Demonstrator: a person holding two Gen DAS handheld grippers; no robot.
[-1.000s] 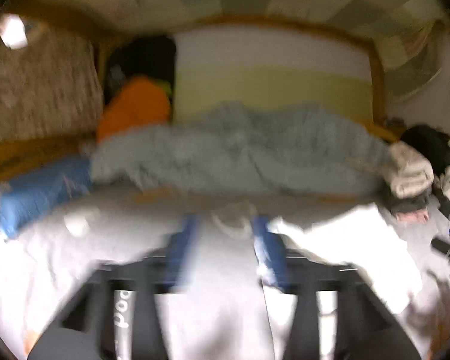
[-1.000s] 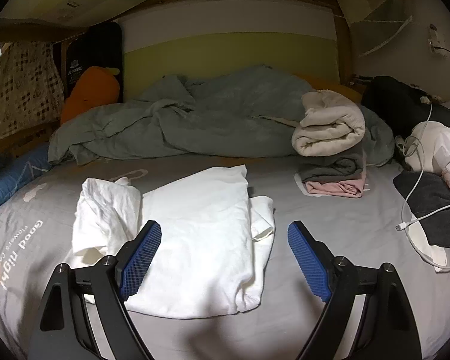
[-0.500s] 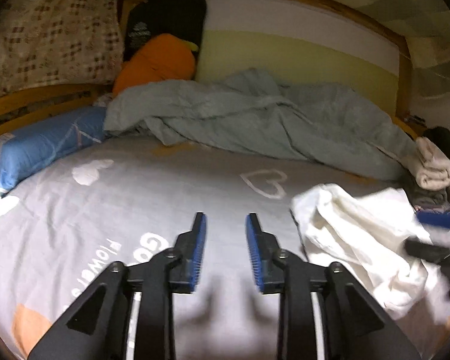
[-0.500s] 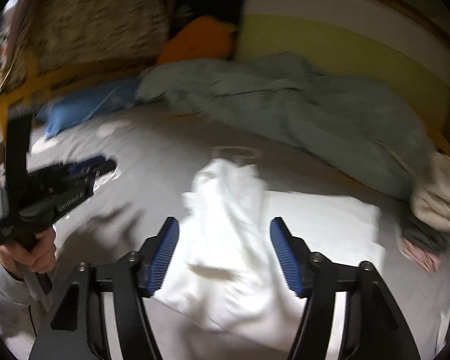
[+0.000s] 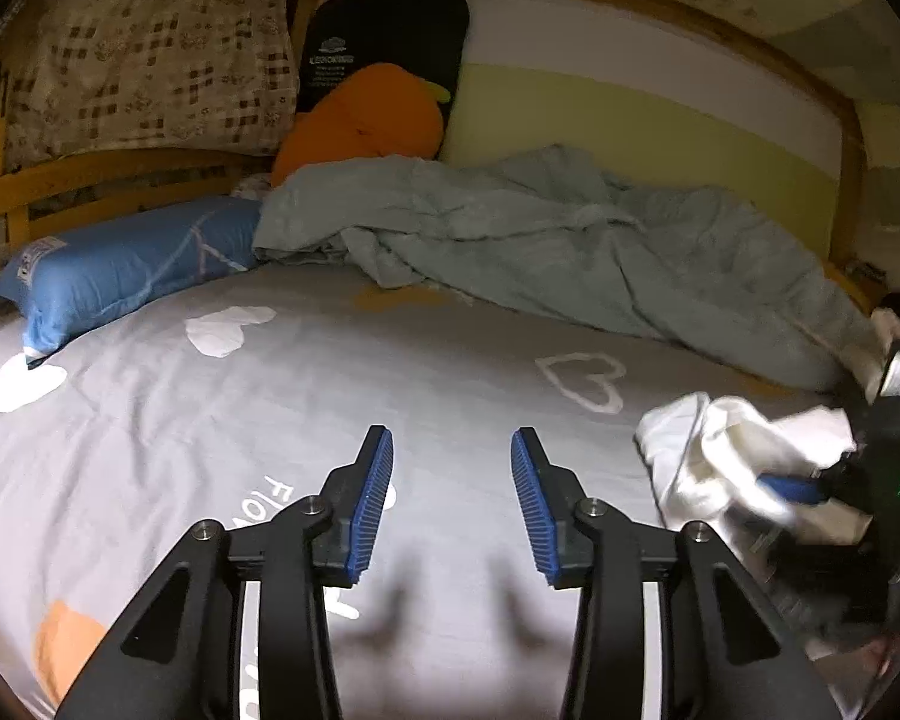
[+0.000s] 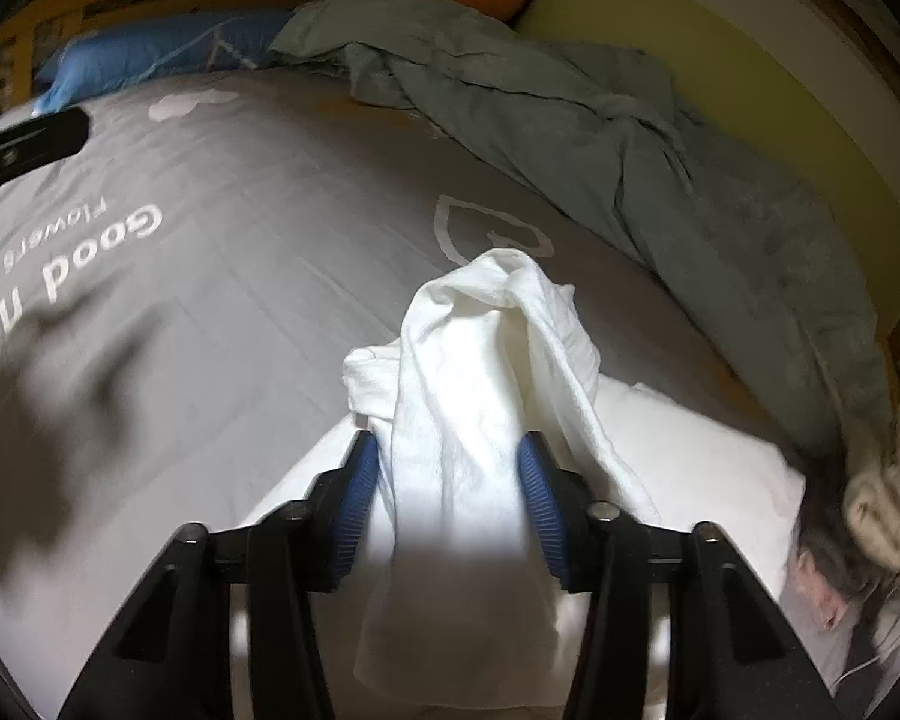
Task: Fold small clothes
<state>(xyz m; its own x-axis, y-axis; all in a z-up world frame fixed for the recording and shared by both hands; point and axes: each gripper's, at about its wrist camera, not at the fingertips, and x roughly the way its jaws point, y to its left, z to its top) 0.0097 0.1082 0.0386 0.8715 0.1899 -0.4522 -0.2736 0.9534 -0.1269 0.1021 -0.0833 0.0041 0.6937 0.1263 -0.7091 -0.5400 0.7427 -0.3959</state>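
A white garment [image 6: 486, 360] lies bunched on the grey bed sheet [image 6: 240, 276]. My right gripper [image 6: 450, 480] has its blue pads either side of a thick fold of it, closed on the cloth. In the left wrist view the garment [image 5: 726, 450] sits at the right edge with the right gripper [image 5: 810, 489] in it. My left gripper [image 5: 450, 504] is open and empty above bare sheet [image 5: 210, 420], well left of the garment.
A rumpled grey-green duvet [image 5: 570, 252] runs along the far side. A blue pillow [image 5: 126, 264] and an orange cushion [image 5: 360, 120] lie at far left. Folded towels and clothes [image 6: 882, 492] are stacked at right. Wooden bed rails [image 5: 90, 180] bound the bed.
My right gripper has moved down onto the white garment and closed on a fold of it. My left gripper has opened a little wider and stays over the bare sheet.
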